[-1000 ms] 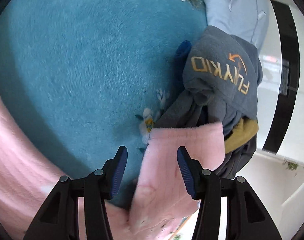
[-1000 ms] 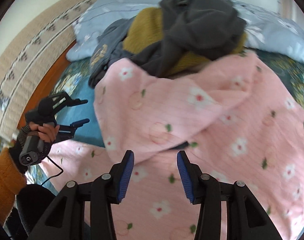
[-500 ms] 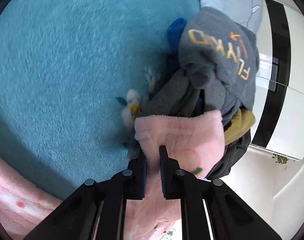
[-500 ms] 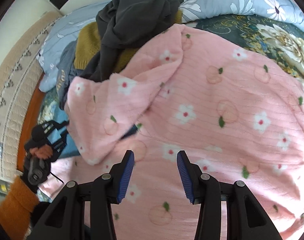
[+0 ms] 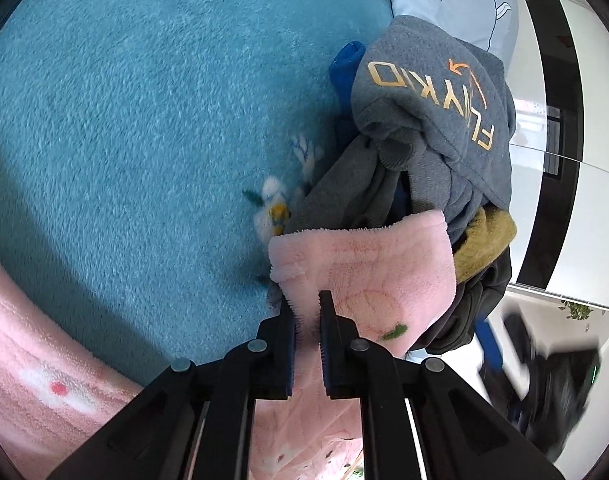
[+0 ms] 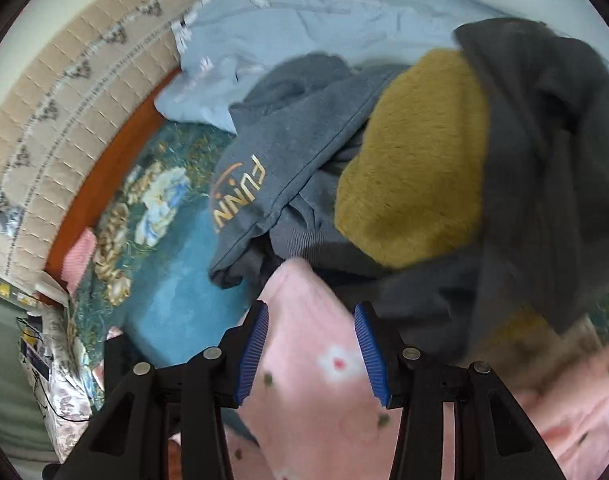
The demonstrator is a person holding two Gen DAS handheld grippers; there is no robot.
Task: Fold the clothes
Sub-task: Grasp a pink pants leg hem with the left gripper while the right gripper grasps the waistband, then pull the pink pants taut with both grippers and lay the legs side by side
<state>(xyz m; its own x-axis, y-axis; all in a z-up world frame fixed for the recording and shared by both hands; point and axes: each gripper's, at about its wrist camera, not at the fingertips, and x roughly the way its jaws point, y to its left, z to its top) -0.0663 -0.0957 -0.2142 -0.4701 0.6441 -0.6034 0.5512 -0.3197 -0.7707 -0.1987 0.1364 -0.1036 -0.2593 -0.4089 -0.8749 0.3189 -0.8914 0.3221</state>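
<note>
Left wrist cam: left gripper (image 5: 307, 322) clamped on edge of pink fleece garment (image 5: 368, 268), corner lifted over teal blanket (image 5: 144, 120), next to grey hoodie (image 5: 432, 96) in clothes pile. Right wrist cam: right gripper (image 6: 312, 350) jaws apart w/ pink fabric between pads, not pinched; mustard fleece (image 6: 416, 172) just behind.

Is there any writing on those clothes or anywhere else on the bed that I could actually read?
"FUNYKID", or close to it, in orange letters on the grey-blue sweatshirt; the print runs sideways and curved, so the middle letters are unsure.
"FUNN", the start of the same print, in the right wrist view; a fold hides the rest.
Small yellow labels at the left edge: too small to read.
Nothing else carries text.
</note>
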